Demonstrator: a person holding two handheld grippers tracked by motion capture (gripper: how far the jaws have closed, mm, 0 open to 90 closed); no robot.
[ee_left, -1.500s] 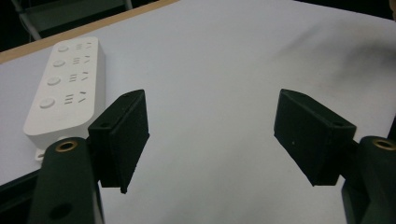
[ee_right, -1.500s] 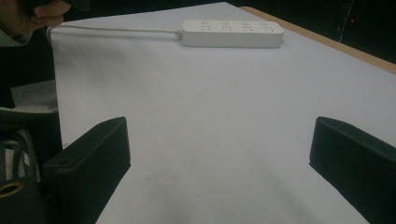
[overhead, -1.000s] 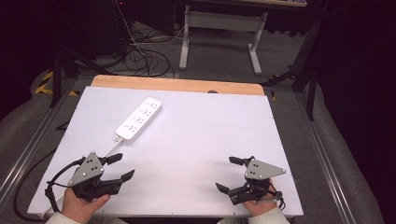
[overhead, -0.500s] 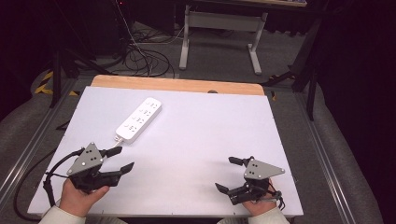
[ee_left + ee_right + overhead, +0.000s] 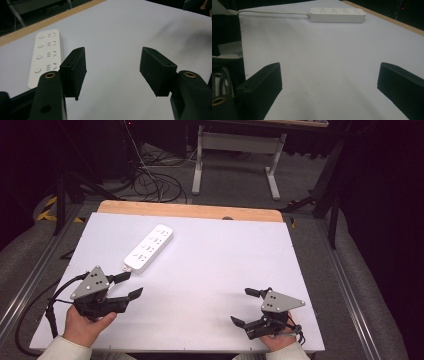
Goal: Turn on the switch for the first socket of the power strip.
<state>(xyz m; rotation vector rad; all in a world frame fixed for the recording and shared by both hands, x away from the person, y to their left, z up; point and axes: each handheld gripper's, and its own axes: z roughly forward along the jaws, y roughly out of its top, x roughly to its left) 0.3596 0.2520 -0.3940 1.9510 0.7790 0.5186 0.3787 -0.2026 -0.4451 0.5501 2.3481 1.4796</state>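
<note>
Left gripper (image 5: pixel 131 285) jaws apart, just been closing slightly, nothing between; white power strip (image 5: pixel 149 248) just ahead of its tips, untouched. Right gripper (image 5: pixel 247 306) jaws wide apart, empty, strip well apart.

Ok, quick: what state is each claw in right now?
Left claw: open, holding nothing; its jaws have just been closing a little, near the power strip.
Right claw: open, holding nothing.

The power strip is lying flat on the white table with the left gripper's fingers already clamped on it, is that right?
Not quite. The power strip does lie flat on the white table, but the left gripper is not clamped on it. The left gripper view shows its fingers apart, with bare table between them and the strip off to one side.
</note>
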